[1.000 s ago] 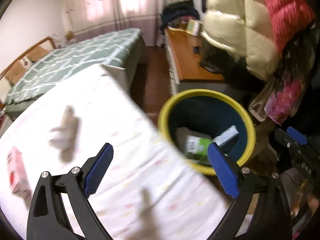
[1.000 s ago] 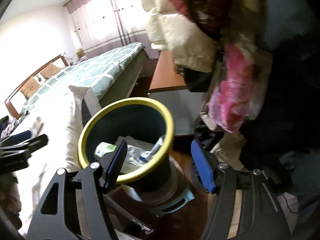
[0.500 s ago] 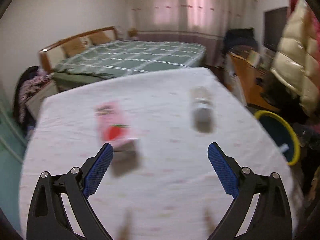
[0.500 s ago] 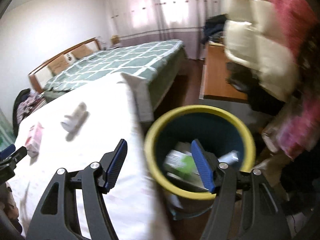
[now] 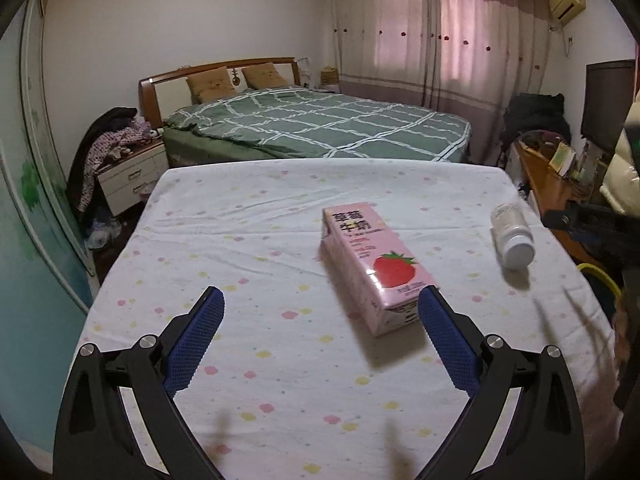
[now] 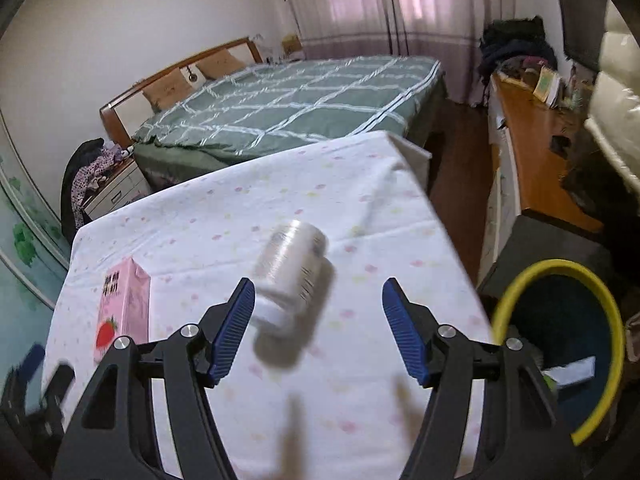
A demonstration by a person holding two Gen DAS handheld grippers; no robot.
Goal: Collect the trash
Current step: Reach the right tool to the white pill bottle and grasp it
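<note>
While grippers gape, one carton (image 5: 370, 262), one bottle (image 5: 512, 236).

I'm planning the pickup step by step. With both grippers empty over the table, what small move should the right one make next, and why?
Probably lower the open right gripper around the white bottle, which lies on its side on the table just ahead of its fingers, then close; the bin is beside it.

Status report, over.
Left gripper open, right gripper open, both empty. Pink carton and white bottle lie on the sheet. Nothing blocking.
</note>
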